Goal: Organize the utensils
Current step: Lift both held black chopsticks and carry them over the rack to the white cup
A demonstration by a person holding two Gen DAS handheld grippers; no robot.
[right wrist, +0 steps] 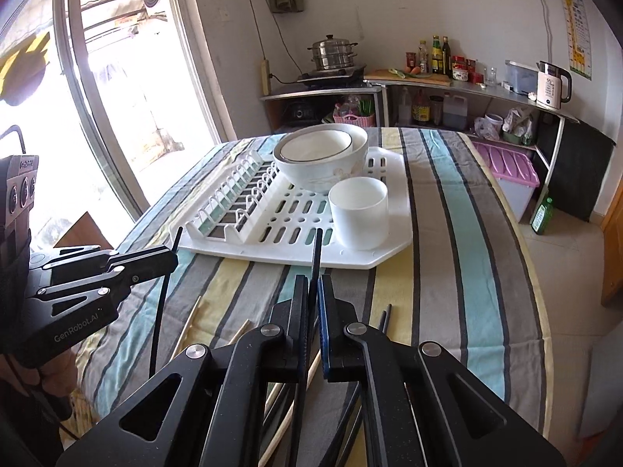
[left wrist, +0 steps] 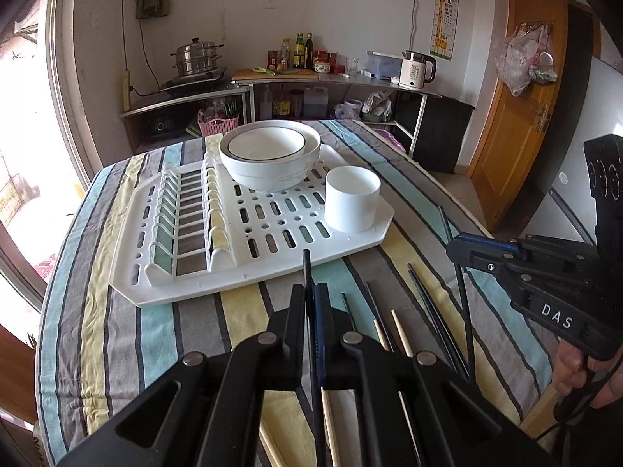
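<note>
In the left wrist view my left gripper point(left wrist: 310, 292) is shut on a black chopstick point(left wrist: 307, 268) whose tip pokes up past the jaws. To its right, my right gripper point(left wrist: 453, 247) pinches a second black chopstick point(left wrist: 464, 303) that hangs down slanted. The right wrist view shows the same: the right gripper point(right wrist: 313, 284) is shut on its black chopstick point(right wrist: 317, 249), and the left gripper point(right wrist: 173, 257) holds the other one point(right wrist: 159, 311). Several loose black chopsticks point(left wrist: 428, 303) and wooden chopsticks point(left wrist: 401, 330) lie on the cloth below. A white cup point(left wrist: 352, 198) stands on the drying rack's near right corner.
The white drying rack point(left wrist: 272, 268) carries two nested white bowls point(left wrist: 268, 159) and an upright plate grid on its left. A striped cloth point(left wrist: 194, 330) covers the table, whose edge runs along the right. A purple-lidded bin point(right wrist: 510, 171) and a green bottle point(right wrist: 542, 216) sit on the floor.
</note>
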